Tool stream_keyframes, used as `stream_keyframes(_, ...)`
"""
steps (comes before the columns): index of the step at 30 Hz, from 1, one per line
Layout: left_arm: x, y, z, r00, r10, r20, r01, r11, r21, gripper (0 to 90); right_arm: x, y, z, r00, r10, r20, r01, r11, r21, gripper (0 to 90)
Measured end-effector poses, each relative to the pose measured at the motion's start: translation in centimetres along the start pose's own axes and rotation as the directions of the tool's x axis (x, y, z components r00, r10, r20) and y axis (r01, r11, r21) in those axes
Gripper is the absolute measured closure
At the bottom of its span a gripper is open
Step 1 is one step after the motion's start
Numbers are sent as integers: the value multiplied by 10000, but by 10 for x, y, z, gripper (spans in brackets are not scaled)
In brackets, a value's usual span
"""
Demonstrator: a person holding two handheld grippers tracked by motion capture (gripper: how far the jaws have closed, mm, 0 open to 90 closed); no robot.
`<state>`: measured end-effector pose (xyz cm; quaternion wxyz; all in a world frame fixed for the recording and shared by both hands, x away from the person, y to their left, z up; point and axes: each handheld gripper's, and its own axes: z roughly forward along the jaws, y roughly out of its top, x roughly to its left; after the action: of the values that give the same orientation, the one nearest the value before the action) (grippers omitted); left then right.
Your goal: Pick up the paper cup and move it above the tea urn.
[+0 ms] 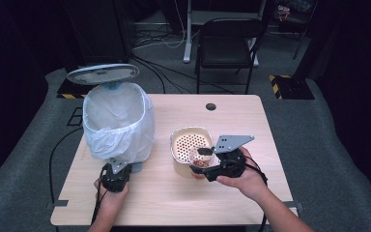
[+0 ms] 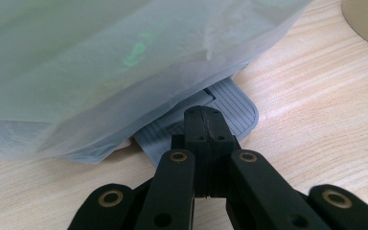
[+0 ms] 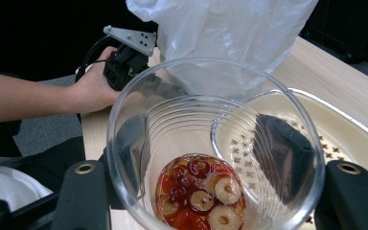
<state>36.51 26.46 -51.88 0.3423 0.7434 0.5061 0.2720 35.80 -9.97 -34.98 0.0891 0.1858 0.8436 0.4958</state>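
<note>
The right gripper (image 1: 204, 160) grips a clear ribbed glass cup (image 3: 215, 153), one black jaw pressed to each side of its wall; the jaws have just been closing slightly on it. In the right gripper view the cup's mouth faces the camera, and red berries and pale sliced fruit (image 3: 200, 194) lie in a little liquid at its bottom. In the high view the cup is held at the near right edge of a cream plastic basin with a perforated strainer insert (image 1: 183, 142), which stands near the middle of the light wooden table (image 1: 251, 130). The left gripper (image 2: 204, 115) has its jaws closed together with nothing between them, and its tips rest on the grey ribbed foot pedal (image 2: 235, 108) of a pedal bin lined with a translucent white plastic bag (image 1: 118, 118). The bin stands at the left of the table, its grey round lid (image 1: 102, 73) raised above the open mouth. A black chair (image 1: 227, 41) stands on the floor beyond the table's far edge.
</note>
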Motion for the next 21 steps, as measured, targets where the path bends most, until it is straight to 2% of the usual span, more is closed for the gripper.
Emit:
stream_keyframes(3, 0, 0, 0, 10000, -39, 1, 39, 10000, -3, 900, -4, 5, -2, 10000, -32, 50, 33, 10000, -38, 377)
stream_keyframes(4, 1, 0, 0, 10000, 71, 63, -71, 10000, 4, 900, -5, 7, -3, 10000, -12, 84, 13, 10000, -44, 377)
stream_keyframes(5, -1, 0, 0, 9999, -119, 99, 119, 9999, 8, 900, -7, 8, -4, 9999, -15, 108, 16, 10000, -51, 377)
stream_keyframes(8, 0, 0, 0, 10000, -56, 14, 56, 10000, 13, 900, -15, 14, -7, 9997, 56, 239, -54, 9999, -88, 378)
stream_keyframes(9, -2, 0, 0, 9995, -284, 114, 284, 9996, -14, 900, -18, 15, -8, 9996, 72, 274, -69, 9999, -105, 378)
stream_keyframes(10, -2, 0, 0, 9997, -264, 18, 264, 9997, -18, 900, -21, 17, -9, 9995, 98, 290, -95, 9999, -95, 379)
stream_keyframes(11, 0, 0, 0, 10000, -2, 67, 2, 10000, -3, 900, -24, 19, -9, 9994, 170, 305, -167, 9998, -106, 380)
stream_keyframes(12, -2, -1, 0, 9993, -373, 35, 373, 9993, -27, 900, -27, 21, -10, 9993, 212, 300, -207, 9997, -162, 379)
stream_keyframes(13, 0, 0, 0, 10000, 27, 64, -27, 10000, 9, 900, -30, 22, -10, 9994, 180, 289, -176, 9997, -152, 380)
stream_keyframes(14, -1, 0, 0, 9998, -191, 16, 191, 9998, -9, 900, -33, 25, -10, 9993, 160, 326, -155, 9998, -157, 380)
stream_keyframes(15, 0, 0, 0, 10000, -18, 6, 18, 10000, 1, 900, -35, 26, -10, 9993, 124, 360, -119, 9998, -152, 380)
stream_keyframes(16, -2, -1, 1, 9993, -349, 124, 350, 9994, -30, 900, -38, 29, -11, 9992, 115, 383, -110, 9999, -132, 379)
stream_keyframes(17, -2, -1, 1, 9993, -341, 123, 342, 9994, -32, 900, -41, 31, -10, 9991, 96, 418, -92, 9999, -115, 380)
stream_keyframes(18, 0, 0, 0, 10000, -77, 3, 77, 10000, -6, 900, -43, 32, -10, 9990, 78, 443, -73, 9999, -128, 380)
stream_keyframes(20, 0, 0, 0, 9999, -87, 85, 87, 10000, -4, 900, -50, 36, -9, 9986, 35, 535, -29, 9999, -113, 380)
stream_keyframes(21, 0, 0, 0, 10000, -49, -19, 49, 10000, -13, 900, -53, 37, -9, 9982, -20, 593, 26, 9999, -110, 380)
